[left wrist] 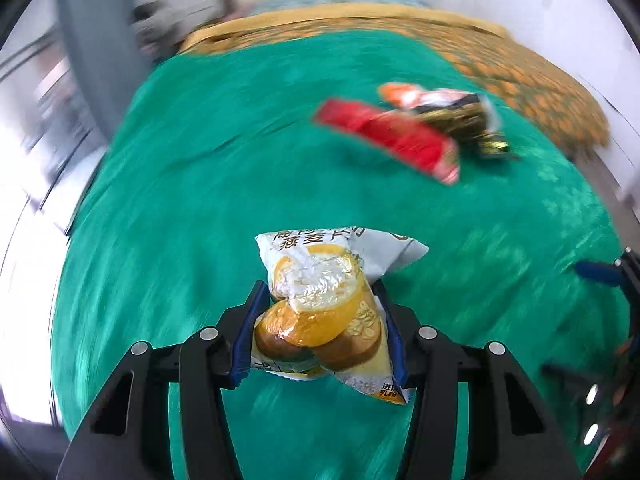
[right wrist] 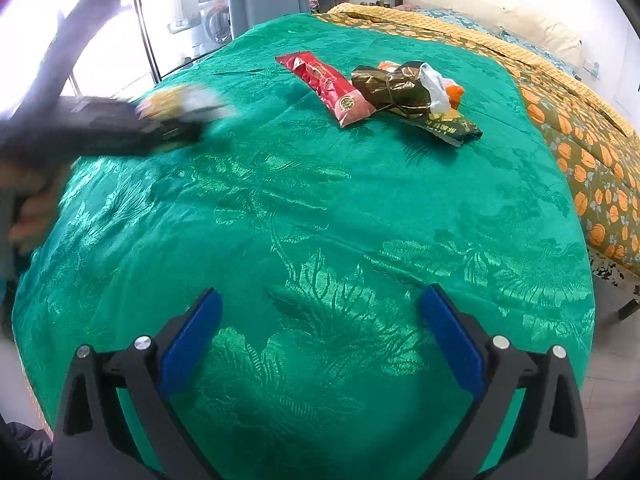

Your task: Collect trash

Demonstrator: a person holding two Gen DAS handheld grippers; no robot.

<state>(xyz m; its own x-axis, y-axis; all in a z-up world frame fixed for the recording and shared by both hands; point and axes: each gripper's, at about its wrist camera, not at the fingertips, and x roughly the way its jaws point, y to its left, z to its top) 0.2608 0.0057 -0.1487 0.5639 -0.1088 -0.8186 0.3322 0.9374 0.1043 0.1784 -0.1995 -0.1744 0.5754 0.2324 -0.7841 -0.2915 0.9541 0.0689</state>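
Item: crinkly white-and-yellow plastic snack wrapper, light, soft, slippery, clamped mid-body in left gripper; right gripper apart, empty; red foil packet at twelve o'clock.

The right gripper is hanging wide open over the green bedspread, well short of the red wrapper.

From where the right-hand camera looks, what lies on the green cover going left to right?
The left gripper with a snack bag → red wrapper → dark crumpled wrapper; all on the green cover.
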